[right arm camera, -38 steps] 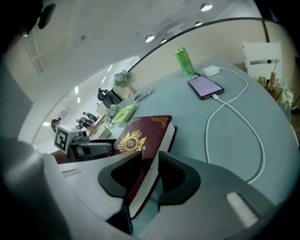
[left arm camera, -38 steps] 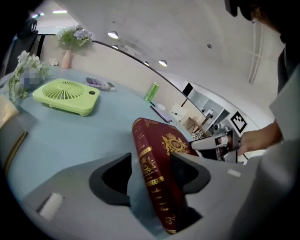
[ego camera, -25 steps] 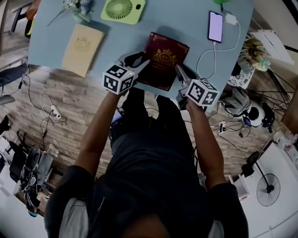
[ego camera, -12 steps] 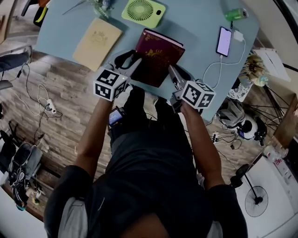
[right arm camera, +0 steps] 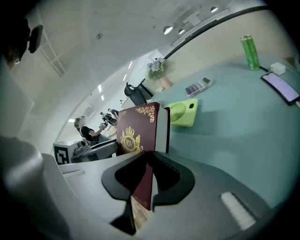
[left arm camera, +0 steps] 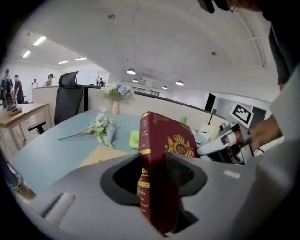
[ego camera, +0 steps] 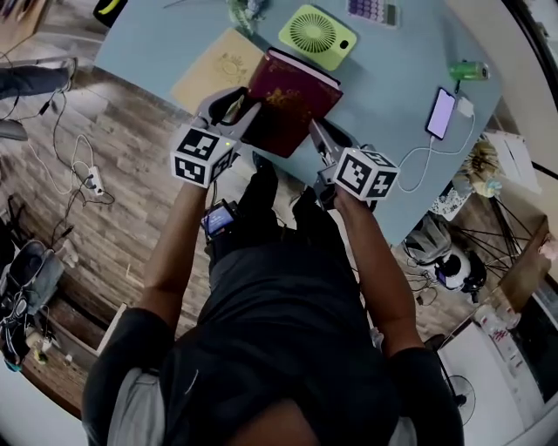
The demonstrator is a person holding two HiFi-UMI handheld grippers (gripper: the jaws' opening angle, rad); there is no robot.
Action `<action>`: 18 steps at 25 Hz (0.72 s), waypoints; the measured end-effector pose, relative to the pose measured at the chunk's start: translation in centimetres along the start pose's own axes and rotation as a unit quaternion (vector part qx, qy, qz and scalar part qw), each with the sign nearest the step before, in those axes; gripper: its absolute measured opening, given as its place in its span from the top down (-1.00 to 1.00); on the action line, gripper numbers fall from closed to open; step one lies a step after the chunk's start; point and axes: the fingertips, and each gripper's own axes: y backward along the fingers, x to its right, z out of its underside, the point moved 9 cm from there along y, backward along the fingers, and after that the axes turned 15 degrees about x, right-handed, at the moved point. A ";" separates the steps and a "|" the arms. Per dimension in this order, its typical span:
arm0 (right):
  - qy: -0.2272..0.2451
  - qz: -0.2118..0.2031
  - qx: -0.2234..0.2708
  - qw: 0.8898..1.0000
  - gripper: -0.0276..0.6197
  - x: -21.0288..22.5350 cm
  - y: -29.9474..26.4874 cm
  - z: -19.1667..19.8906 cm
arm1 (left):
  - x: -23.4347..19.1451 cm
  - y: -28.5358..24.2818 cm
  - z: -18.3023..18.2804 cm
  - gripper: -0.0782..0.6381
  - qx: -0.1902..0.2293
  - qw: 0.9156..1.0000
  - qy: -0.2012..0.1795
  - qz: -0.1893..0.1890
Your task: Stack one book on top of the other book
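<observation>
A dark red book with gold print hangs tilted above the blue table, held from both sides. My left gripper grips its spine edge; its jaws have just been closing on it. The right gripper is shut on the book's thin cover. A tan book lies flat on the table just left of the red one, whose far corner overlaps the tan book's right edge. In the left gripper view the tan book lies beyond the jaws.
A green fan lies just beyond the red book. Farther right are a phone on a white cable and a green can. Flowers and a calculator lie at the table's far side. Cables cover the floor at left.
Both grippers have carried the red book up off the table's near edge and leftward to the tan book. It now overlaps that book's right edge.
</observation>
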 end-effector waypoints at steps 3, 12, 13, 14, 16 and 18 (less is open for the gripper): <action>0.005 -0.008 -0.011 1.000 0.77 -1.6 -2.3 0.4 | -2.4 1.0 -0.4 0.20 0.004 1.000 -0.002 -0.015; 0.000 -0.021 -0.047 0.999 0.77 -4.5 -6.9 2.0 | -7.9 2.2 -0.4 0.21 -0.009 0.999 -0.008 -0.039; -0.001 -0.022 -0.050 0.998 0.77 -4.8 -7.5 2.2 | -8.5 2.1 -0.4 0.22 -0.011 0.999 -0.010 -0.038; -0.003 -0.022 -0.053 0.998 0.77 -5.0 -8.0 2.4 | -9.2 2.0 -0.3 0.22 -0.012 0.999 -0.013 -0.037; -0.004 -0.020 -0.057 0.998 0.76 -5.3 -9.0 2.7 | -10.4 1.5 0.1 0.25 -0.019 0.999 -0.013 -0.036; -0.004 -0.018 -0.061 0.998 0.76 -5.5 -9.8 2.9 | -11.4 1.1 0.5 0.28 -0.030 0.999 -0.004 -0.035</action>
